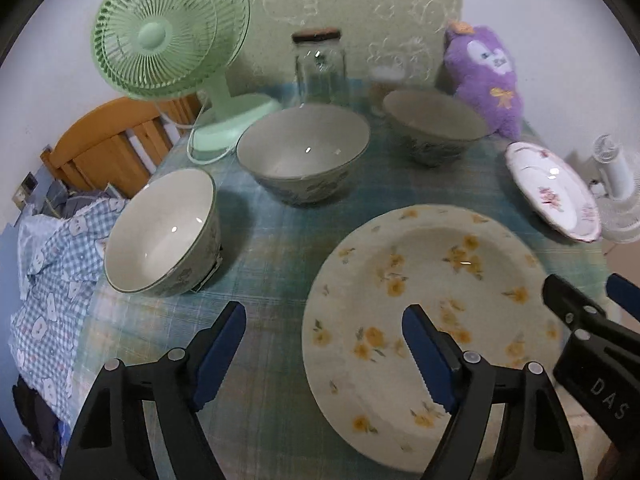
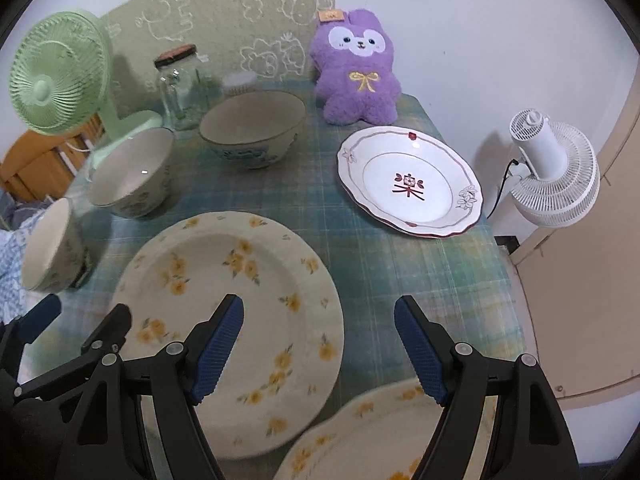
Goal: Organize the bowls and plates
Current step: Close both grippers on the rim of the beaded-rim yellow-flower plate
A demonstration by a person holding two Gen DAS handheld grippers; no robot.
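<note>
Both tools are spread wide and carry nothing. The left gripper (image 1: 324, 356) sits at the bottom of the left wrist view; its right pad overlaps the left rim of the yellow-flower plate (image 1: 432, 320), its left pad is over bare tablecloth (image 1: 272, 240). The right gripper (image 2: 319, 350) sits at the bottom of the right wrist view; its left pad overlaps the same plate (image 2: 232, 320), its right pad overlaps a second yellow-flower plate (image 2: 360, 432) at the bottom edge.

Probable step: approach for a rim grasp. Whether any pad touches a plate cannot be told. Recommended procedure: select one plate per tool, straddle the rim with one pad above and one below, then close on the raised edge. Avoid crossing the two tools over the shared plate.

The yellow-flower plate is cream with a wide, shallow well and scattered yellow blossoms. The red-rimmed plate (image 2: 410, 182), white with a scalloped edge and a red centre motif, lies at centre right. Three pale bowls run up the left: the near bowl (image 1: 164, 232), the middle bowl (image 1: 302, 152) and the far bowl (image 1: 434, 124). Glazed ware: expect slippery contact.
</note>
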